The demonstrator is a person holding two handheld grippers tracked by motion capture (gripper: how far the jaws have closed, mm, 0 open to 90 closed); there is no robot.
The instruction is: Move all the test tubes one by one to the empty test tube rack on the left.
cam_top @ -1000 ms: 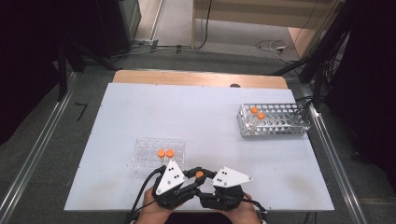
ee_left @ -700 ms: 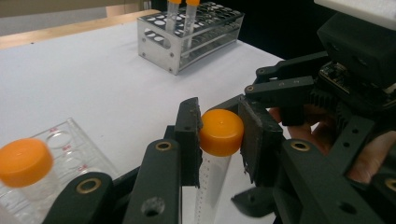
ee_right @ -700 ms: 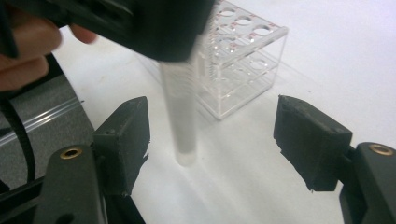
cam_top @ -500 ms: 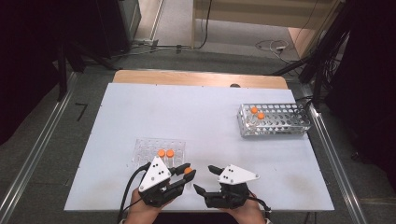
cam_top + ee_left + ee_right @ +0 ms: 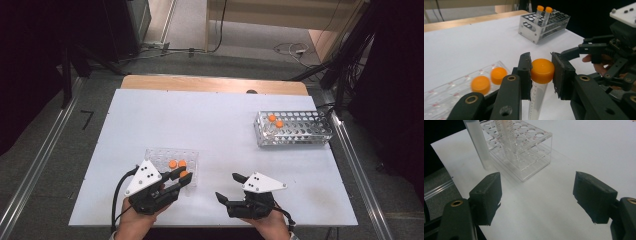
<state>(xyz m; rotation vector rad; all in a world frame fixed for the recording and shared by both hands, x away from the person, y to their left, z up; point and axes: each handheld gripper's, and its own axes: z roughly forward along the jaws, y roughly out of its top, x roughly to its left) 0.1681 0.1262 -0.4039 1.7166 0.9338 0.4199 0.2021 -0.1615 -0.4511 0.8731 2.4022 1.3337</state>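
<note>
One orange-capped tube (image 5: 183, 174) pinched at the cap by left gripper (image 5: 181, 177), over the clear rack (image 5: 152, 156); right gripper (image 5: 227, 188) spread, just opened, nothing between.
Left gripper view: light, slick, likely brittle; gripped at cap (image 5: 542, 70). Right gripper view: jaws wide over bare table (image 5: 579, 145).

A white table (image 5: 215, 120) is seen on grey floor (image 5: 50, 150). Beyond the table, cables (image 5: 290, 49) are strewn; dark equipment (image 5: 100, 25) is stood behind-left.
</note>
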